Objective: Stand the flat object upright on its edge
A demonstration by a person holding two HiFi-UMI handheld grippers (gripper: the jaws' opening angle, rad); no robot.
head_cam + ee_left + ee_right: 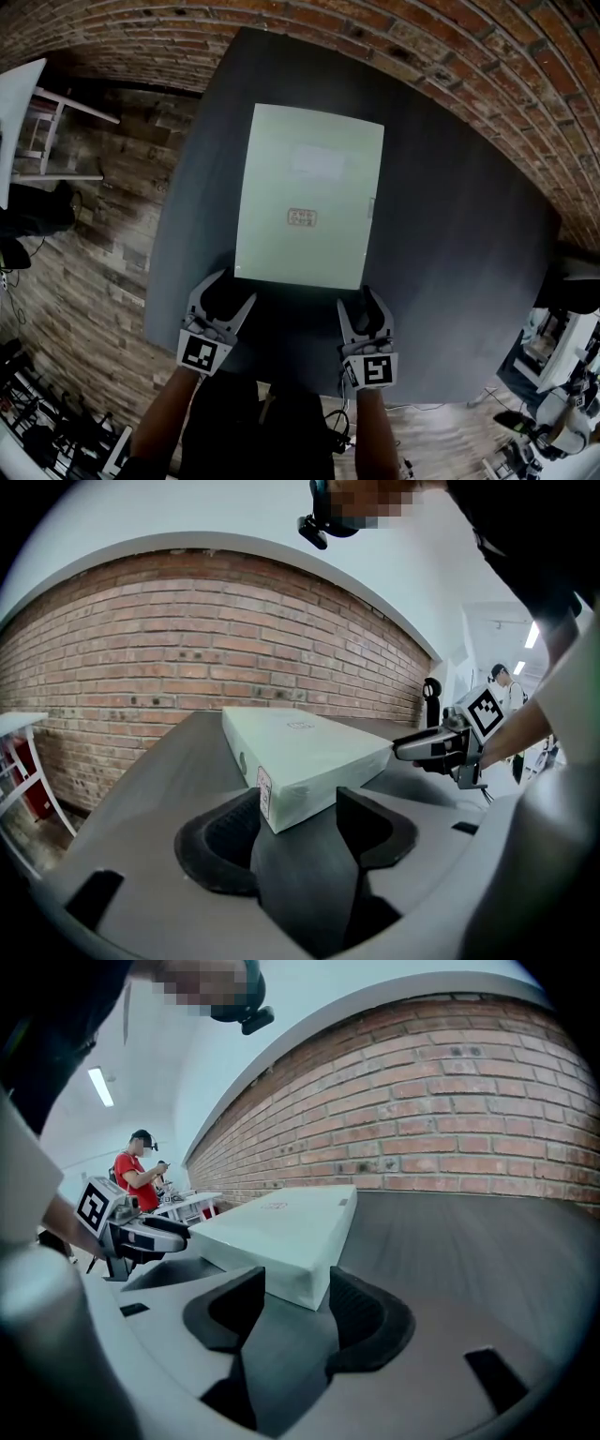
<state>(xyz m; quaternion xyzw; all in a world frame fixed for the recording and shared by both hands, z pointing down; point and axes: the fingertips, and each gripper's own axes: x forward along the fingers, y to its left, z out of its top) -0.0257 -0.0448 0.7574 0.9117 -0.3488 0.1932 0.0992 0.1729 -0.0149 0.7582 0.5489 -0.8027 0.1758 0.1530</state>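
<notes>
Dark table (450, 281) beside brick wall (422, 47), pale flat box (309, 187) lying flat mid-table; left tongs (232, 291) and right tongs (364, 302) both released, each straddling a near corner, so likely best to clench evenly, then pivot box up on far edge, slowly.

Both arms out ahead of me. Left forearm (157, 427) and right forearm (377, 439) run roughly parallel, well apart. Left gripper (234, 287) held low, pointing forward and somewhat down; jaws stand wide apart, pads pressing on nothing. Right gripper (358, 300) in the same attitude, about level with the left; jaws likewise spread, pads free. Left marker cube (204, 353) and right marker cube (371, 371) face up toward my head. Each gripper shows off to the side in the other's view.
</notes>
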